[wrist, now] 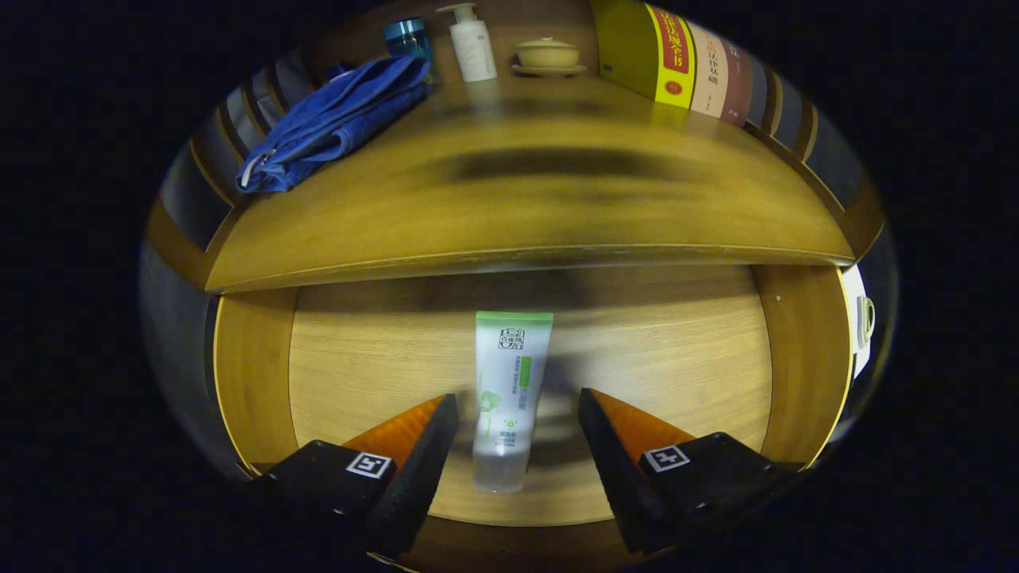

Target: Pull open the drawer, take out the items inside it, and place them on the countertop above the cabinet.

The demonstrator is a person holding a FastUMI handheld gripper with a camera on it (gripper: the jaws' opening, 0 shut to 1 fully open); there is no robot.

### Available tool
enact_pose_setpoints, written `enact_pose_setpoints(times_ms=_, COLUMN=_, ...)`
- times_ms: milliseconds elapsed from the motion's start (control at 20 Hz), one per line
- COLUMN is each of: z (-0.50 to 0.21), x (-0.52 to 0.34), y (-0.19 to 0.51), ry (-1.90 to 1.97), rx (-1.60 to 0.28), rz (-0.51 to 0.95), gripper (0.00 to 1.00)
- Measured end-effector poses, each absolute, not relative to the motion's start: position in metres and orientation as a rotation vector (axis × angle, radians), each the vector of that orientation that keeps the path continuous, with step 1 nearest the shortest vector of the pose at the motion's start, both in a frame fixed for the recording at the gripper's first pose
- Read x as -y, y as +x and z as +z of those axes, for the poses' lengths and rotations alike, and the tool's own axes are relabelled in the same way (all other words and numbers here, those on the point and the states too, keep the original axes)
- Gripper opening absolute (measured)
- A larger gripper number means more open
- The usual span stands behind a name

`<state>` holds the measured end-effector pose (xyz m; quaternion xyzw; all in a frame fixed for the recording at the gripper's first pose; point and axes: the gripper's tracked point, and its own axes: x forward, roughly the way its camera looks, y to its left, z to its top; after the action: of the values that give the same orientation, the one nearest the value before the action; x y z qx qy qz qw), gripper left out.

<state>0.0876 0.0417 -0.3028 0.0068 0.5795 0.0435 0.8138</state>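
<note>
The drawer (255,382) stands pulled open; a white-and-green tube (509,398) lies flat on its floor, between the gripper (517,414) and its spread jaws, neither touching it. On the worktop (517,215) above sit a blue cloth (334,119), pump bottle (471,44), lidded bowl (548,56) and books (677,60)
</note>
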Motion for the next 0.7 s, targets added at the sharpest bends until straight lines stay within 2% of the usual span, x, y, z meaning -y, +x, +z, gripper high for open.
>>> enact_pose_setpoints(times_ms=250, z=-0.317, x=-0.051, y=0.084, ry=0.048, rx=-1.344, rz=0.084, gripper=0.79)
enact_pose_setpoints(times_ms=450, z=-0.295, x=-0.061, y=0.095, ry=0.054, rx=-1.326, rz=0.101, gripper=0.55)
enact_pose_setpoints(times_ms=550, z=-0.276, x=-0.067, y=0.101, ry=0.06, rx=-1.305, rz=0.114, gripper=0.48)
enact_pose_setpoints(times_ms=700, z=-0.237, x=-0.075, y=0.111, ry=0.043, rx=-1.257, rz=0.149, gripper=0.47)
